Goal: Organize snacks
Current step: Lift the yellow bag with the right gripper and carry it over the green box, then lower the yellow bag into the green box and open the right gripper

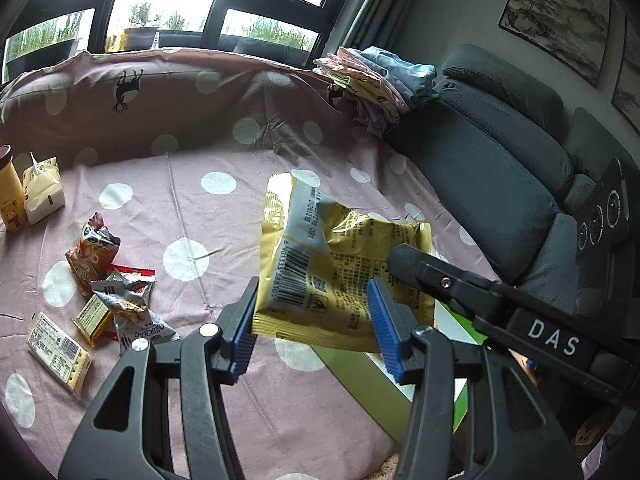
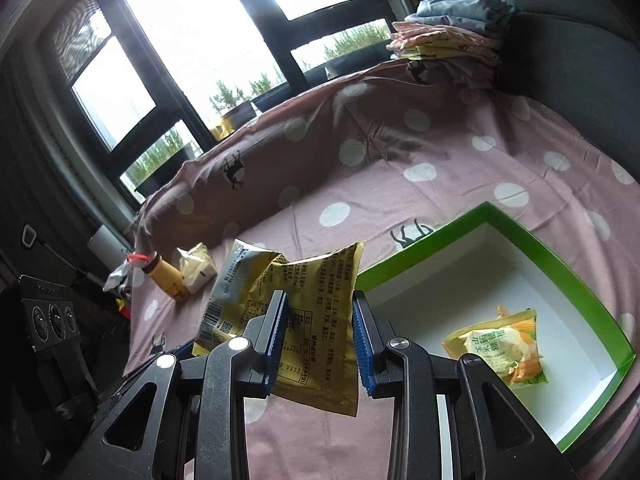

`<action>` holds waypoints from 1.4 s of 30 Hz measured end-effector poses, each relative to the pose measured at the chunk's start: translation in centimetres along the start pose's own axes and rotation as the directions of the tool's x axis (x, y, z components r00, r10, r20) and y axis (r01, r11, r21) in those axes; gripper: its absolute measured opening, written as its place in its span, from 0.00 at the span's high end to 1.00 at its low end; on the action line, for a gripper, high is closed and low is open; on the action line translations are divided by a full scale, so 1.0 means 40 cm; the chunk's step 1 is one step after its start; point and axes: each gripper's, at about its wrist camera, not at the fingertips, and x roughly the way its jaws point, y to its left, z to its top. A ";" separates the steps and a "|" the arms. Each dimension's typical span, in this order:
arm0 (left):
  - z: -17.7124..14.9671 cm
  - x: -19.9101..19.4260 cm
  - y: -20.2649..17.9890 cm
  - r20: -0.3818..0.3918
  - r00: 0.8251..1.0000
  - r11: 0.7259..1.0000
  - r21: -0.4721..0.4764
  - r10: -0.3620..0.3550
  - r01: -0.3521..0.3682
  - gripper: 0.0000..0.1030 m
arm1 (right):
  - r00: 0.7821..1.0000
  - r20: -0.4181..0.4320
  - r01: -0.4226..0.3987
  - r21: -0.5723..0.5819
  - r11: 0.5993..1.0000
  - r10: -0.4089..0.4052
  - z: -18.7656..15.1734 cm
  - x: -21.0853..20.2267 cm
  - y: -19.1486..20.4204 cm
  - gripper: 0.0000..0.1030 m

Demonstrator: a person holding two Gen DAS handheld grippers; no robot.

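Spread over a bed, the pink polka-dot sheet [image 2: 400, 208] is bearing a green-rimmed white cardboard box [image 2: 520, 240]. Both the left gripper [image 1: 312, 328] and right gripper [image 2: 316, 336] are clamping one crinkled yellow foil snack packet [image 1: 344, 264], apparently sharing its weight while carrying it boxward.

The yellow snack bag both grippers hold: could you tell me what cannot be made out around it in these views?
- Left wrist view: the yellow snack bag and the right gripper hide most of the green box.
- Right wrist view: the bag covers the left gripper.
- Both views: the bag's front is turned away; its small print is unreadable.
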 end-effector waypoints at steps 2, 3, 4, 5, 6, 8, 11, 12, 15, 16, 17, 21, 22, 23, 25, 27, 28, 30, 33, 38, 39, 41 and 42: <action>0.001 0.010 -0.007 -0.009 1.000 1.000 0.005 -0.008 0.008 0.50 | 1.000 0.000 0.009 0.012 1.000 -0.009 0.002 0.000 -0.011 0.68; 0.001 0.017 -0.010 -0.015 1.000 1.000 0.007 -0.012 0.013 0.50 | 1.000 0.001 0.015 0.016 1.000 -0.015 0.002 -0.001 -0.017 0.68; 0.002 0.023 -0.015 -0.020 1.000 1.000 0.010 -0.016 0.016 0.50 | 1.000 0.002 0.020 0.021 1.000 -0.020 0.003 -0.003 -0.023 0.68; 0.003 0.029 -0.020 -0.025 1.000 1.000 0.014 -0.019 0.019 0.50 | 1.000 0.004 0.025 0.025 0.999 -0.025 0.004 -0.004 -0.029 0.68; 0.004 0.034 -0.024 -0.028 0.999 1.000 0.018 -0.022 0.022 0.51 | 1.000 0.004 0.028 0.031 0.999 -0.029 0.005 -0.005 -0.035 0.68; 0.005 0.045 -0.035 -0.035 0.999 0.999 0.027 -0.028 0.029 0.51 | 0.999 0.007 0.034 0.044 0.998 -0.034 0.007 -0.009 -0.051 0.68; 0.007 0.062 -0.051 -0.049 0.998 0.998 0.038 -0.038 0.040 0.51 | 0.999 0.011 0.048 0.063 0.997 -0.049 0.008 -0.016 -0.071 0.68; 0.007 0.067 -0.057 -0.052 0.998 0.998 0.042 -0.041 0.043 0.51 | 0.998 0.012 0.053 0.069 0.996 -0.054 0.008 -0.019 -0.078 0.68; 0.009 0.083 -0.072 -0.065 0.997 0.997 0.053 -0.051 0.055 0.51 | 0.997 0.016 0.069 0.088 0.994 -0.071 0.008 -0.025 -0.098 0.68; 0.009 0.089 -0.077 -0.069 0.996 0.997 0.055 -0.055 0.059 0.51 | 0.997 0.017 0.073 0.094 0.993 -0.075 0.009 -0.026 -0.105 0.68; 0.008 0.093 -0.081 -0.075 0.996 0.996 0.059 -0.057 0.062 0.51 | 0.997 0.018 0.078 0.099 0.992 -0.080 0.009 -0.027 -0.110 0.68; 0.006 0.114 -0.099 -0.098 0.993 0.995 0.070 -0.068 0.075 0.51 | 0.994 0.011 0.105 0.120 0.987 -0.107 0.009 -0.027 -0.132 0.68; 0.006 0.119 -0.100 -0.102 0.992 0.994 0.072 -0.072 0.079 0.51 | 0.993 0.009 0.111 0.126 0.986 -0.114 0.008 -0.027 -0.137 0.68; 0.006 0.126 -0.103 -0.109 0.991 0.994 0.073 -0.076 0.084 0.50 | 0.993 0.009 0.119 0.130 0.984 -0.121 0.008 -0.028 -0.142 0.68; 0.007 0.137 -0.107 -0.122 0.989 0.993 0.069 -0.085 0.094 0.50 | 0.991 0.007 0.130 0.139 0.982 -0.132 0.007 -0.028 -0.152 0.68; 0.006 0.149 -0.114 -0.135 0.987 0.993 0.068 -0.091 0.101 0.50 | 0.990 0.004 0.139 0.147 0.979 -0.141 0.007 -0.027 -0.161 0.68; 0.005 0.154 -0.115 -0.140 0.986 0.992 0.067 -0.093 0.103 0.50 | 0.989 0.001 0.143 0.150 0.978 -0.145 0.006 -0.026 -0.166 0.68; 0.001 0.162 -0.119 -0.148 0.984 0.992 0.069 -0.095 0.106 0.50 | 0.989 -0.004 0.148 0.158 0.976 -0.149 0.005 -0.026 -0.174 0.68; -0.003 0.185 -0.125 -0.177 0.977 0.990 0.055 -0.120 0.132 0.51 | 0.986 -0.013 0.165 0.169 0.972 -0.165 0.001 -0.023 -0.186 0.68; -0.013 0.211 -0.135 -0.203 0.970 0.988 0.047 -0.132 0.145 0.51 | 0.981 -0.031 0.196 0.191 0.962 -0.193 -0.002 -0.018 -0.214 0.68; -0.014 0.217 -0.136 -0.210 0.968 0.988 0.044 -0.137 0.149 0.51 | 0.980 -0.034 0.198 0.197 0.960 -0.195 -0.002 -0.017 -0.220 0.68; -0.015 0.228 -0.139 -0.222 0.964 0.987 0.039 -0.145 0.157 0.51 | 0.979 -0.037 0.206 0.205 0.957 -0.202 -0.004 -0.018 -0.228 0.68; -0.015 0.233 -0.140 -0.227 0.963 0.986 0.039 -0.147 0.160 0.51 | 0.977 -0.040 0.212 0.208 0.955 -0.208 -0.004 -0.017 -0.232 0.68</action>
